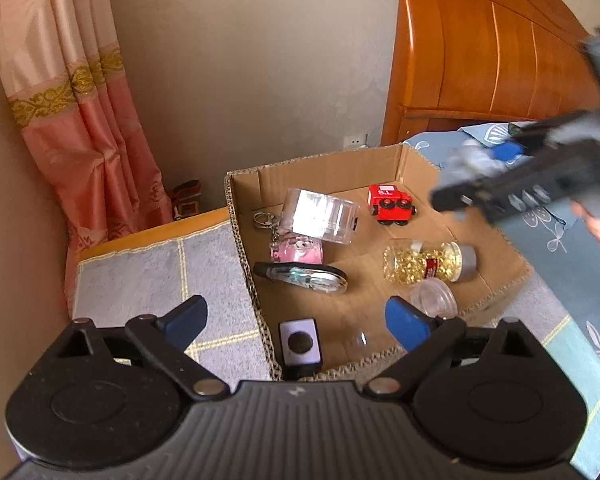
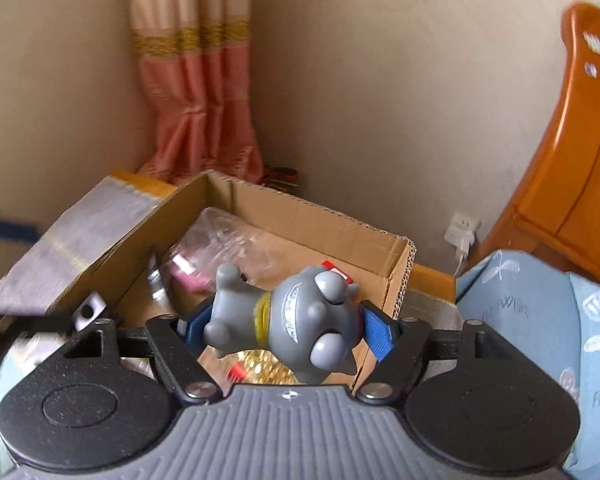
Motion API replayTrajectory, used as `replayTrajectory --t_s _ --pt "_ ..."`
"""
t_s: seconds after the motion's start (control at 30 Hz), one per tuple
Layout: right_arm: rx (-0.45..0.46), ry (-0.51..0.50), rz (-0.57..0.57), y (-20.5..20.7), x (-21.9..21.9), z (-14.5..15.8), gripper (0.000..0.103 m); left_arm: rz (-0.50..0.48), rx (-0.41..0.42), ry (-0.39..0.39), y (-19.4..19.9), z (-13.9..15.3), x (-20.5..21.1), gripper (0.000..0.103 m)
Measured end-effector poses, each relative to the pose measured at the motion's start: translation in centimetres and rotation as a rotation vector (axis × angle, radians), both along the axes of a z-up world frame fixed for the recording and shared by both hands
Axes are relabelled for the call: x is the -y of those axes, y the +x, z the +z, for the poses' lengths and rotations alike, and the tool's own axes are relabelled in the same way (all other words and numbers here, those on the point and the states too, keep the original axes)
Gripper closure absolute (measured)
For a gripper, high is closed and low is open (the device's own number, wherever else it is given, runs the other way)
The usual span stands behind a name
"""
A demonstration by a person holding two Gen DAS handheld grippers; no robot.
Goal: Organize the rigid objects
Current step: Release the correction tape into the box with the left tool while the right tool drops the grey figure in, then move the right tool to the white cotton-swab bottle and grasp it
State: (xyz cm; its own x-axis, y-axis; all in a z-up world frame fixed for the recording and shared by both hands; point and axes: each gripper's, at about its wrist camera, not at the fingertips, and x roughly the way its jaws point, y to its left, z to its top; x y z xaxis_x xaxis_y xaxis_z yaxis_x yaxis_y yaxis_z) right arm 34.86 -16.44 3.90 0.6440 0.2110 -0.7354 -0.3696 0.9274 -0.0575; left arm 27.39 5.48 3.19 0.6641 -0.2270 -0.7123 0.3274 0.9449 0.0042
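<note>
A shallow cardboard box lies on the bed and holds a red toy train, a clear round case, a pink keychain, a correction tape, a jar of gold capsules, a small clear jar and a white square gadget. My left gripper is open and empty over the box's near corner. My right gripper is shut on a grey toy figure above the box; it shows blurred in the left wrist view.
A grey checked mat lies left of the box. A blue flowered bedsheet is on the right, with a wooden headboard behind. A pink curtain hangs at the back left. A wall socket sits low on the wall.
</note>
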Motion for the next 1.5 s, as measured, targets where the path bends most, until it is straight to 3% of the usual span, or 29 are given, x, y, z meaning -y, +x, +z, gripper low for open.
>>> replayTrajectory --t_s 0.03,0.07,0.2,0.6,0.77,1.03,1.27,1.5 --pt "-0.004 0.002 -0.025 0.5 0.1 -0.1 0.003 -0.001 0.007 0.008 -0.3 0.0 -0.1 0.006" --pt "-0.002 0.005 -0.049 0.7 0.1 -0.2 0.0 -0.001 0.018 0.02 -0.7 0.0 -0.2 0.006" --pt "-0.005 0.038 -0.066 0.0 0.3 -0.2 0.0 -0.003 0.034 0.057 -1.9 -0.4 -0.6 0.006" --pt "-0.008 -0.021 -0.039 -7.1 -2.0 0.2 0.0 0.045 0.006 0.013 -5.9 -1.6 -2.1 0.006" --pt "-0.032 0.029 -0.054 -9.9 -2.9 -0.6 0.0 0.091 0.048 0.067 -7.9 -2.2 -2.6 0.006" --pt "-0.151 0.119 -0.128 -11.3 -6.5 -3.0 0.0 0.161 0.067 0.17 -11.1 -4.2 -4.5 0.006" --pt "-0.197 0.146 -0.159 -10.7 -10.9 -4.2 0.0 0.253 0.034 0.141 -13.1 -5.1 -8.3 0.006" --pt "-0.206 0.148 -0.238 -9.5 -14.0 -6.1 0.0 0.289 0.049 0.085 -14.5 -3.4 -10.3 0.006"
